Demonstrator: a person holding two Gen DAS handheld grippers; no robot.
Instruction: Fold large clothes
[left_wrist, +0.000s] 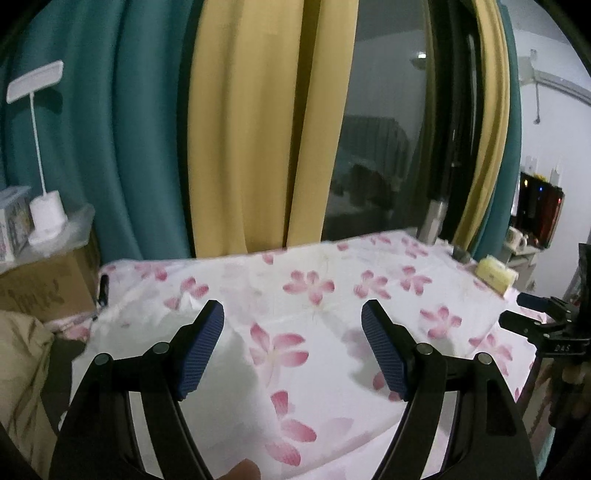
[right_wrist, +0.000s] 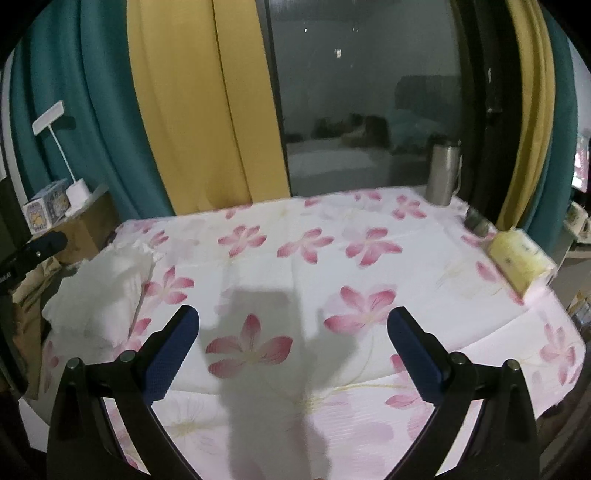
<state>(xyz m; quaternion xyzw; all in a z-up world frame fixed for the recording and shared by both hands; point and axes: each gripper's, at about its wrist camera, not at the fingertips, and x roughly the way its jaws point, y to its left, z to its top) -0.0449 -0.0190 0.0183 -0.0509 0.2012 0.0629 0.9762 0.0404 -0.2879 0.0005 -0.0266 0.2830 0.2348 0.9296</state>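
The white folded cloth is lying ahead and to the left of the right gripper, on the table with the flowered cover. Both grippers are standing wide and holding nothing; the left gripper is hovering over the cover. I judge the next fold is needing both jaws to be taking one edge evenly, without catching the cover. I am counting one cloth, two grippers, one steel bottle, one lamp, one yellow packet.

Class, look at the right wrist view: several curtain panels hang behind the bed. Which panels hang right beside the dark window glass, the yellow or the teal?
The yellow curtains hang beside the glass; the teal curtains hang outside them.
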